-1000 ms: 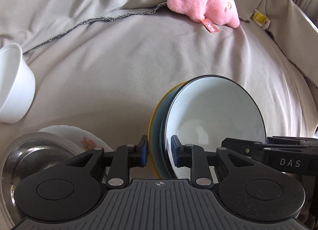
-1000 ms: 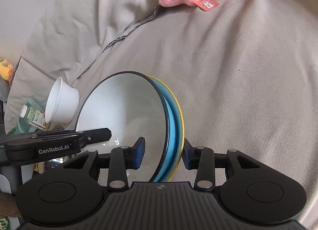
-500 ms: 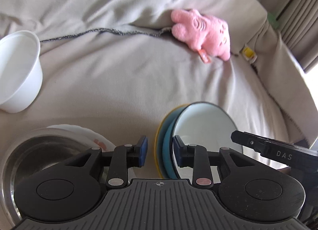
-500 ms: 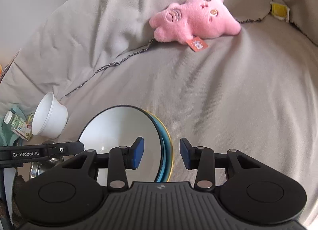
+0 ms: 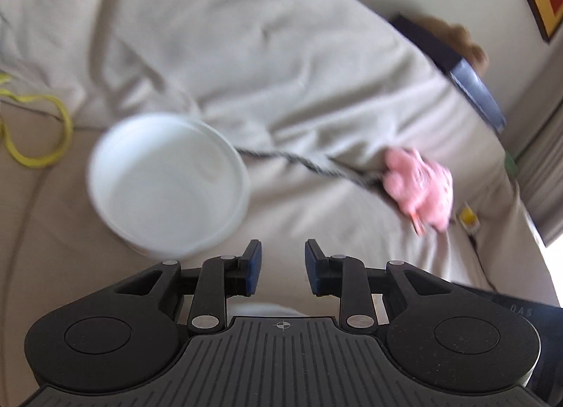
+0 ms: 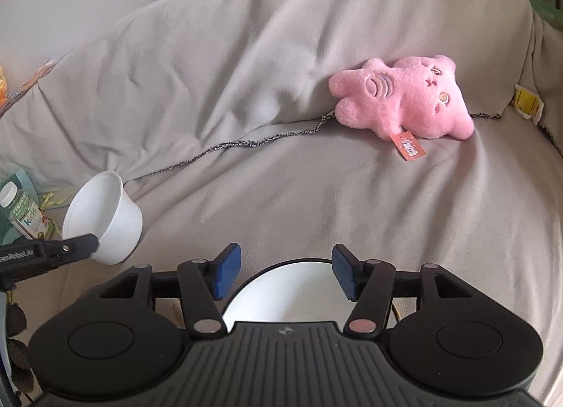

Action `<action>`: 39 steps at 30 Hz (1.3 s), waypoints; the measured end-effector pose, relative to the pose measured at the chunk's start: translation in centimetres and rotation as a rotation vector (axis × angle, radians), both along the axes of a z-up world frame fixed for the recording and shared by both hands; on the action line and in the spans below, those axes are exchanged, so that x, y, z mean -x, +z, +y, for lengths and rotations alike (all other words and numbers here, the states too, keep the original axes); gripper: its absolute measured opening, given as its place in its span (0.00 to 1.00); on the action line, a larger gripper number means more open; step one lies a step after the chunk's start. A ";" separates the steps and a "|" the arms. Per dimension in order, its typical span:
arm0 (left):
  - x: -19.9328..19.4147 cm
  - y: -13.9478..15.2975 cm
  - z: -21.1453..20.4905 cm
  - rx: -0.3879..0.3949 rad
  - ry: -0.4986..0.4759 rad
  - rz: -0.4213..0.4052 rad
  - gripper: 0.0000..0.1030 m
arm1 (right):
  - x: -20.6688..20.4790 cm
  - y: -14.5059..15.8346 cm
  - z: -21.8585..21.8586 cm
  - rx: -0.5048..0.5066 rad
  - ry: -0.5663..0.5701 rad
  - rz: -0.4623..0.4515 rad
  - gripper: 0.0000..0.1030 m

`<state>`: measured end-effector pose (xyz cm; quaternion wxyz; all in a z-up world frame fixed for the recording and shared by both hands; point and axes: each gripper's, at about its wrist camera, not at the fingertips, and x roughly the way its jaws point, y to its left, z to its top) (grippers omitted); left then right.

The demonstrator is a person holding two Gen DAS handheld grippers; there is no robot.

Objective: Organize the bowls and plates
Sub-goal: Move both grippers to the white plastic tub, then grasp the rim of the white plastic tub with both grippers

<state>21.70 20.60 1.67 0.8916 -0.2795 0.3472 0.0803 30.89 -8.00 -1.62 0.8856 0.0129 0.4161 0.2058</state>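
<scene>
A white bowl (image 5: 169, 185) lies tilted on the grey sofa cover, just ahead and left of my left gripper (image 5: 279, 268), which is open and empty. The left wrist view is blurred. The same bowl (image 6: 105, 220) shows at the left of the right wrist view, with the left gripper's finger (image 6: 63, 250) in front of it. My right gripper (image 6: 286, 275) is open and empty above a white dark-rimmed plate (image 6: 288, 294), whose lower part is hidden by the gripper body.
A pink plush toy (image 6: 404, 104) lies at the sofa's back, also in the left wrist view (image 5: 418, 188). A small bottle (image 6: 21, 213) and a yellow cord (image 5: 38, 132) lie at the far left. Grey sofa cover (image 6: 281, 178) spreads between.
Both grippers have pulled back and up from the upright stack of plates. The stack has dropped out of the left view; the white bowl has come close to the left gripper.
</scene>
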 end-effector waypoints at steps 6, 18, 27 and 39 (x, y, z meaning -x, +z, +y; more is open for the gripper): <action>2.6 0.2 4.8 -0.041 0.054 -0.100 0.29 | -0.7 -1.1 4.9 0.090 0.002 0.054 0.64; 3.4 -3.2 13.0 0.049 0.256 -0.007 0.29 | -3.4 -0.1 18.0 0.072 0.109 0.141 0.80; -0.6 -6.8 10.8 -0.064 0.194 0.134 0.32 | -5.3 -5.1 24.7 0.095 0.107 0.253 0.48; 0.8 0.8 2.6 -0.089 -0.008 -0.028 0.30 | -1.4 1.0 17.3 -0.001 0.173 0.205 0.12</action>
